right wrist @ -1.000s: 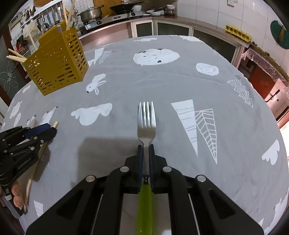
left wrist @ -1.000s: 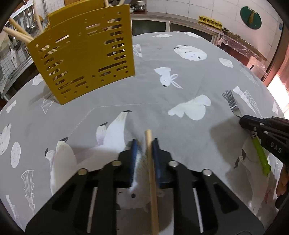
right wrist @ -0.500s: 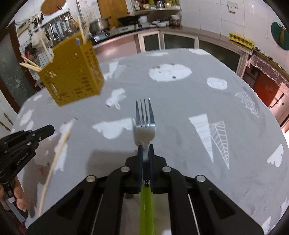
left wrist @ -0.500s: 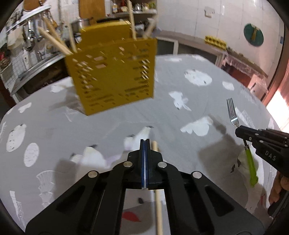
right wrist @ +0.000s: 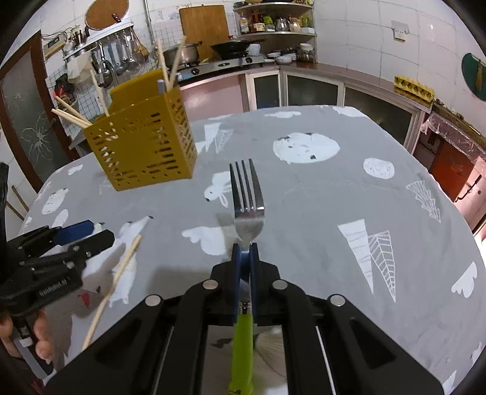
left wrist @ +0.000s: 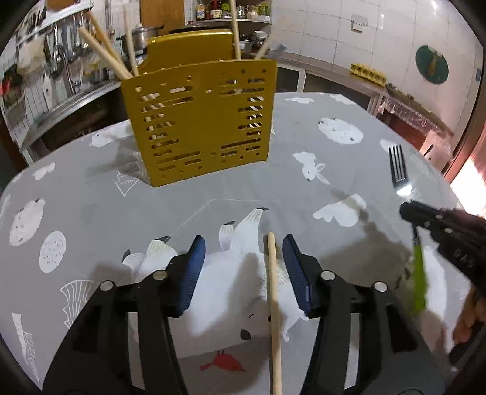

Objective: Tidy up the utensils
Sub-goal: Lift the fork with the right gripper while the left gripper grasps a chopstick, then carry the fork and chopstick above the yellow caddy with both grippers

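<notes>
The left tongs [left wrist: 243, 261] stand spread, a chopstick [left wrist: 274, 303] lying loose on the bench [left wrist: 76, 197] between the pads, nearer the right one, its long axis along the fingers and its tip toward the yellow holder [left wrist: 199, 121] at the far left edge. The right tongs [right wrist: 245, 252] are clamped on a fork [right wrist: 246, 200], tines forward, green handle trailing back. The left tongs are nearer the holder.

A grey animal-print tablecloth [right wrist: 319, 188] lies before a stove pot [right wrist: 183, 54] and cutting board [right wrist: 205, 27].
</notes>
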The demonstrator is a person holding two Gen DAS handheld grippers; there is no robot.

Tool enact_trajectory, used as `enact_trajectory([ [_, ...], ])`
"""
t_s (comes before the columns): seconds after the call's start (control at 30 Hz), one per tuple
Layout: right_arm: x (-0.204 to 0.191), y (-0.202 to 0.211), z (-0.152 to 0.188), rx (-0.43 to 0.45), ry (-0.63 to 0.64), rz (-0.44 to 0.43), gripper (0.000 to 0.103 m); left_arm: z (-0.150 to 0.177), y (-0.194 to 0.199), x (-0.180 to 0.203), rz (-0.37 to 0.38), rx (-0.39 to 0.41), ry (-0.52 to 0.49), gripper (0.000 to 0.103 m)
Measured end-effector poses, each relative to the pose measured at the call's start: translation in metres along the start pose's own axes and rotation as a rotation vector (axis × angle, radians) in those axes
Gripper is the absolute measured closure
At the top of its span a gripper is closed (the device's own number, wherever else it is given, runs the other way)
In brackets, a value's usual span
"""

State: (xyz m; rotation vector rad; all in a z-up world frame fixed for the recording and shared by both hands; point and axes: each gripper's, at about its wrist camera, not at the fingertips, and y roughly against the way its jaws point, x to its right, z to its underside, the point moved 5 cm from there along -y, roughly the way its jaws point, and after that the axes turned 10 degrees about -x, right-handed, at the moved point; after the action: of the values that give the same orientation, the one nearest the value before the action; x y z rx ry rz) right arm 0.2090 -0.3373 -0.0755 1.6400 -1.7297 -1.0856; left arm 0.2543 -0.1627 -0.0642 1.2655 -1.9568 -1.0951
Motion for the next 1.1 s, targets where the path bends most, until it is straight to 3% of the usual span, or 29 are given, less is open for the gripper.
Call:
enact_trajectory([
  [0.1, 0.004, -0.003, 0.003, -0.003, -0.009, 0.004, 0.097, 0.005, -0.013, 0.008, 0.001, -0.026, -0.015, 0.056],
  [0.13, 0.005, -0.004, 0.003, -0.003, -0.013, 0.004, 0.097, 0.007, -0.018, 0.01, -0.005, -0.035, -0.022, 0.068],
  [0.2, 0.006, -0.005, 0.003, -0.003, -0.02, 0.002, 0.097, 0.01, -0.027, 0.014, 0.007, -0.062, -0.027, 0.083],
  [0.37, 0.006, -0.01, 0.003, -0.008, -0.023, 0.002, 0.097, 0.008, -0.033, 0.019, -0.009, -0.055, -0.046, 0.087],
  [0.43, 0.003, -0.011, 0.002, -0.009, -0.022, -0.001, 0.098, 0.005, -0.034, 0.019, 0.006, -0.063, -0.043, 0.098],
  [0.67, -0.006, -0.005, -0.005, 0.019, -0.006, -0.01, 0.099, -0.001, -0.026, 0.012, 0.032, -0.031, -0.01, 0.098],
  [1.1, -0.03, 0.008, -0.029, 0.108, 0.026, -0.077, 0.101, -0.026, 0.075, -0.043, 0.035, 0.261, 0.12, 0.098],
])
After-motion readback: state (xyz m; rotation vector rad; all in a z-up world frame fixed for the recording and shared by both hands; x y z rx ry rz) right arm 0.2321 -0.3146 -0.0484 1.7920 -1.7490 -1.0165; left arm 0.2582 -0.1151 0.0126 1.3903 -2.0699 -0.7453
